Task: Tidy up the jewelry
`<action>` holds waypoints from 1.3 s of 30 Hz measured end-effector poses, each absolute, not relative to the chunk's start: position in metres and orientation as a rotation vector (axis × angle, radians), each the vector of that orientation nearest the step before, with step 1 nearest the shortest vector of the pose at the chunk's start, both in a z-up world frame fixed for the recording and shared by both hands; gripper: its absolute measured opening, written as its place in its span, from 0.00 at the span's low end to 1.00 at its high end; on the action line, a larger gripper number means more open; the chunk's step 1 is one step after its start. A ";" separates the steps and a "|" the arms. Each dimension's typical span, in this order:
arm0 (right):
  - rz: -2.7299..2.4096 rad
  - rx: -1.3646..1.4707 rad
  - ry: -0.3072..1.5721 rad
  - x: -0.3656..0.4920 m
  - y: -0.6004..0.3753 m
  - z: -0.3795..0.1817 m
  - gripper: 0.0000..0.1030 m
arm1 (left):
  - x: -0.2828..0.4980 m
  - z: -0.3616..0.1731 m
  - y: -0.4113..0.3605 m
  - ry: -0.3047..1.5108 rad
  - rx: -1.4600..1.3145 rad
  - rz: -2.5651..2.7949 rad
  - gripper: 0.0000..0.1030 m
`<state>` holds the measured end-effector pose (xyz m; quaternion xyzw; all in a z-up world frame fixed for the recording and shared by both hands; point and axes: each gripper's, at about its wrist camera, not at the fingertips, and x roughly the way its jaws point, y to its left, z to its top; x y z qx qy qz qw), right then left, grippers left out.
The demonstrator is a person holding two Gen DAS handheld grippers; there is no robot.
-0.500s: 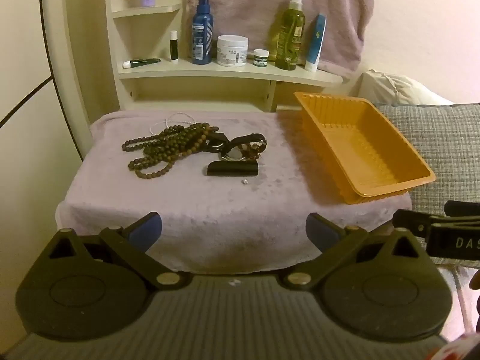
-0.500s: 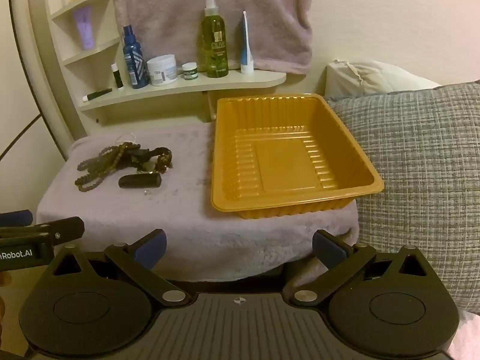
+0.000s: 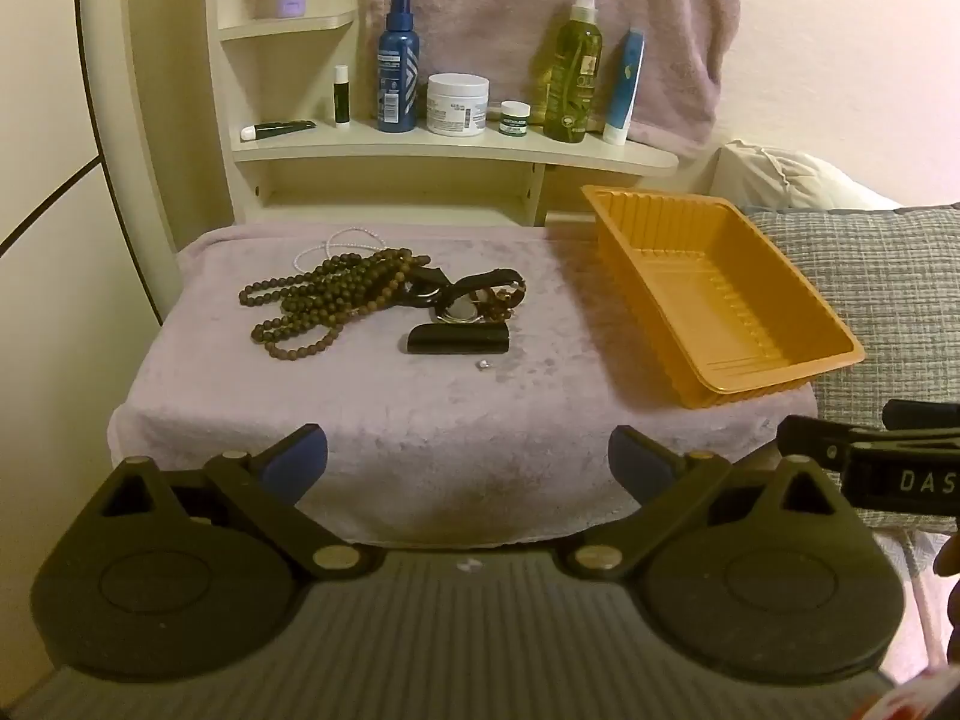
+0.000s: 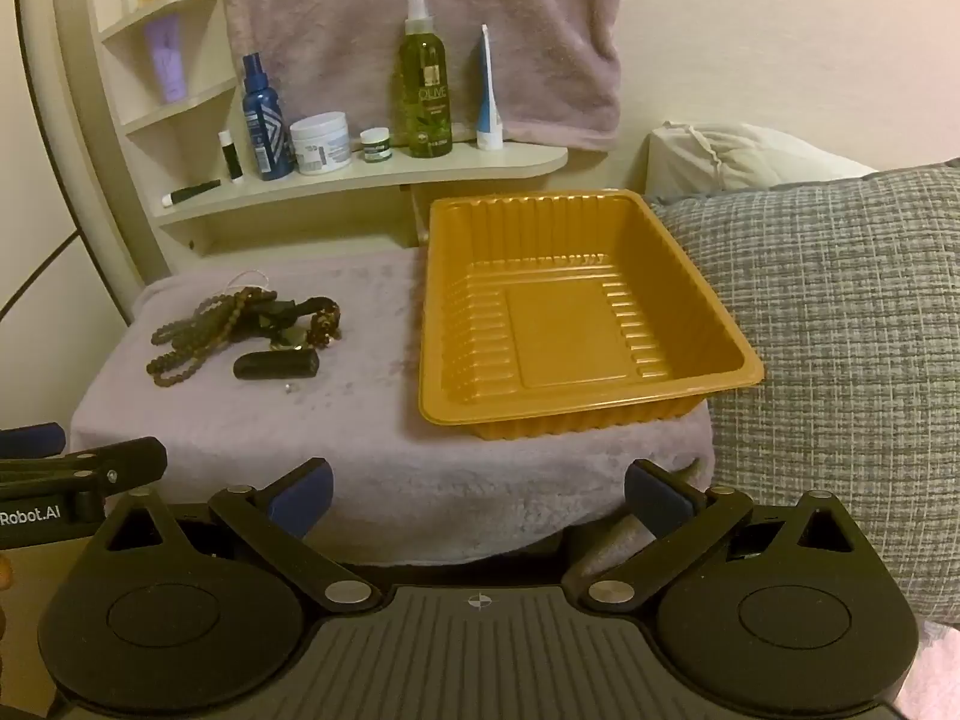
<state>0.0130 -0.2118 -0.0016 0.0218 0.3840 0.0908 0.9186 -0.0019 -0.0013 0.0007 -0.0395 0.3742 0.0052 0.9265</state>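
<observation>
Table (image 3: 456, 420), draped in a mauve cloth, is seen ahead of both grippers; grey pillow (image 4: 840, 324) is pressed against its right side

Orange tray (image 4: 576, 420) is set on the right part of the table, nothing seen inside it; its front edge reaches the table's front right corner

Shelf (image 3: 456, 147) behind the table is stocked with bottles and jars; a mauve towel (image 4: 420, 30) is hung above it

Jewelry is heaped on the left part of the table, well apart from the tray: brown bead strands (image 3: 336, 300) at the left, a white strand (image 3: 354, 237) partly tucked behind them, a black watch (image 3: 462, 300) touching the beads on their right. Black bar (image 3: 459, 339) is laid just in front of the watch, and a tiny pale bead (image 3: 482, 365) just in front of the bar

Left gripper (image 3: 468, 462) is held low before the table's front edge, fingers spread wide, nothing between them

Right gripper (image 4: 477, 492) is held likewise in front of the tray, fingers released and bare
</observation>
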 end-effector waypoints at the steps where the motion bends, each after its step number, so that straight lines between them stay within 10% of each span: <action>1: 0.186 0.045 0.790 0.014 -0.212 -0.002 1.00 | -0.002 0.000 -0.001 0.767 -0.081 0.009 0.96; 39: 0.171 0.059 0.778 0.008 -0.217 -0.003 1.00 | -0.002 0.002 0.000 0.765 -0.083 -0.003 0.95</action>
